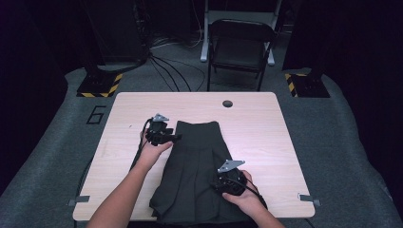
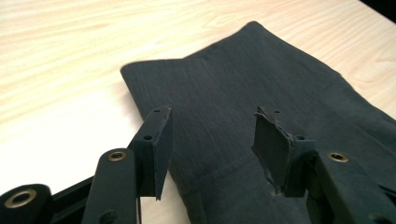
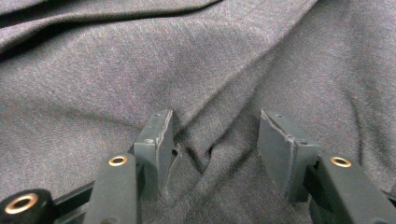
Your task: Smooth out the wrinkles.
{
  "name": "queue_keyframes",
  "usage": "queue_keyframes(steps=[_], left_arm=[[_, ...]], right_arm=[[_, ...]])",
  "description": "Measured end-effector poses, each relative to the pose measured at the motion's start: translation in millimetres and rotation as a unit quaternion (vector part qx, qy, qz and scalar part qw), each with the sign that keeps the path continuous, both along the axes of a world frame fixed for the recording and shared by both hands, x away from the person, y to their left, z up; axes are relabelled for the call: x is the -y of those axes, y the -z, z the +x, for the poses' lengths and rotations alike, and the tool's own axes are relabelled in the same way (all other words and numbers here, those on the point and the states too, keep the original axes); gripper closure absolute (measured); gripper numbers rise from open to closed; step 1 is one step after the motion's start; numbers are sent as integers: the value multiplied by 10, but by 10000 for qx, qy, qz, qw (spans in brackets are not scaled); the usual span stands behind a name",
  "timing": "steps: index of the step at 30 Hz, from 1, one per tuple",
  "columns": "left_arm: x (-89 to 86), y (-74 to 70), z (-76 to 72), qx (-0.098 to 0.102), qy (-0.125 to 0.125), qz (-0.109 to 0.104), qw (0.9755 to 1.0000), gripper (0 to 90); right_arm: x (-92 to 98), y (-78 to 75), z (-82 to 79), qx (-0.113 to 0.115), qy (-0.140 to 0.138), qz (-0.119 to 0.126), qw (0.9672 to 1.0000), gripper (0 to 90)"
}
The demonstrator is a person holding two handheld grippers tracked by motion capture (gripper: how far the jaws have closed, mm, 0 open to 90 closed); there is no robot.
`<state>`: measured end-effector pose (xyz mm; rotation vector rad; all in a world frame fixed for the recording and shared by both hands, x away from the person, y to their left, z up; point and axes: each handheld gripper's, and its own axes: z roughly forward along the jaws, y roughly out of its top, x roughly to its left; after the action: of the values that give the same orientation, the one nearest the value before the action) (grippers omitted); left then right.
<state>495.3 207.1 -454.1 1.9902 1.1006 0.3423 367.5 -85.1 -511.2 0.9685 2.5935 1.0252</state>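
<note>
— Near edge of the table [image 1: 266,118]: what do we record?
— Right gripper [image 1: 227,183] spread, pads pressing into the dark skirt [image 1: 195,166], nothing pinched.
— Farther in?
— Left gripper [image 1: 164,135] spread over the skirt's far left corner, mid-table.

The dark skirt [image 1: 197,171] covers the middle of the surface [image 1: 266,137] from its near edge up past the centre. Bare wood lies open to the left, to the right and along the far side, broken there by one small round hole [image 1: 227,103]. A folding chair [image 1: 240,50] stands beyond the far edge.
</note>
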Motion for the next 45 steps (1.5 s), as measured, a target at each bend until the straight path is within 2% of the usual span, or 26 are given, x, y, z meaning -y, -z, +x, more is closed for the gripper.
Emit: queue_keyframes(steps=[1, 2, 10, 13, 16, 21, 24, 29, 31, 32, 35, 38, 40, 42, 43, 45], left_arm=[[12, 10, 9, 22, -37, -31, 10000, 467], [10, 22, 23, 40, -18, 29, 10000, 467], [22, 218, 161, -87, -278, 48, 9996, 468], [27, 291, 210, -150, -384, 198, 9990, 465], [36, 379, 251, -232, -491, 238, 9982, 451], [52, 477, 294, -348, -496, 280, 9978, 399], [86, 526, 312, -352, -544, 292, 9975, 385], [103, 583, 348, -388, -467, 352, 9975, 356], [110, 604, 356, -406, -448, 334, 9976, 354], [127, 624, 357, -355, -510, 251, 9978, 355], [139, 626, 368, -350, -438, 264, 9981, 356], [174, 628, 364, -371, -447, 115, 9982, 408], [194, 617, 356, -410, -428, 150, 9981, 453], [206, 609, 355, -333, -486, 210, 9980, 505], [211, 603, 349, -341, -565, 189, 9976, 547], [201, 585, 354, -340, -567, 137, 9977, 621]], right_arm=[[4, -2, 3, -8, -21, -31, 10000, 453], [5, -2, 5, -19, -29, -30, 10000, 453], [8, 6, 10, -5, -13, 18, 10000, 452], [12, 14, 3, 16, -9, 59, 10000, 453], [12, 22, -1, 74, 14, 77, 9999, 453], [18, 24, -6, 75, -1, 86, 9999, 453], [18, 26, 0, 88, -9, 94, 9999, 453], [19, 24, -8, 30, 3, 93, 10000, 453], [20, 26, -4, 59, -18, 95, 9999, 452], [19, 27, -6, 54, -3, 106, 9999, 453], [19, 29, -5, 83, 1, 111, 9999, 453], [20, 30, -3, 93, -20, 114, 9999, 453], [17, 33, -7, 94, 11, 135, 9999, 453], [18, 33, -5, 98, -6, 131, 9999, 453], [16, 34, -7, 105, 7, 140, 9998, 453], [16, 35, -6, 111, 10, 146, 9998, 452]])
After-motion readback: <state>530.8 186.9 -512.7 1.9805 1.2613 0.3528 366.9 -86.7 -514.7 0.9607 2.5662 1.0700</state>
